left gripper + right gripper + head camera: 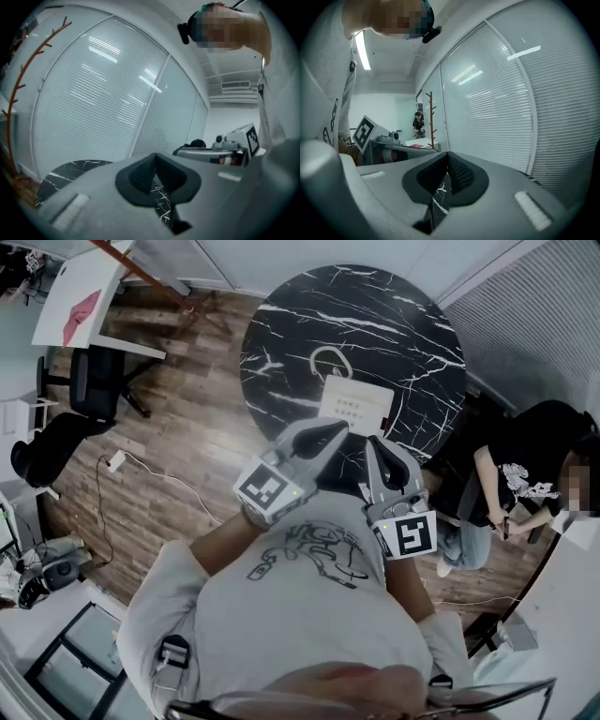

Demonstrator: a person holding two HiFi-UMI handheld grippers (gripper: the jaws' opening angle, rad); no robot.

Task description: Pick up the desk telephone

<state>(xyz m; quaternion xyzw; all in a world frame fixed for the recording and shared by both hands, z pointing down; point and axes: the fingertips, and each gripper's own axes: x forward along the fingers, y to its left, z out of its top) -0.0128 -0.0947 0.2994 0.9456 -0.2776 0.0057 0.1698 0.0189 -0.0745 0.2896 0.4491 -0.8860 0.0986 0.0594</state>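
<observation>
The white desk telephone [356, 401] lies on the near half of a round black marble table [281, 324], its curled cord [328, 360] looped just behind it. Both grippers hover close together over the table's near edge, just short of the phone. My left gripper [330, 433] is shut with nothing in it, its tips toward the phone's near left corner. My right gripper [374, 446] is shut and empty too, beside the phone's near right corner. The phone is hidden in both gripper views, where the left gripper [155, 159] and the right gripper [447, 158] show closed pads over marble.
A person sits at the table's right [525, 474]. A black office chair [94, 381] and a white desk [80, 282] stand at the far left, with a wooden coat rack [430, 117] nearby. Slatted window blinds [103, 93] line the wall behind the table.
</observation>
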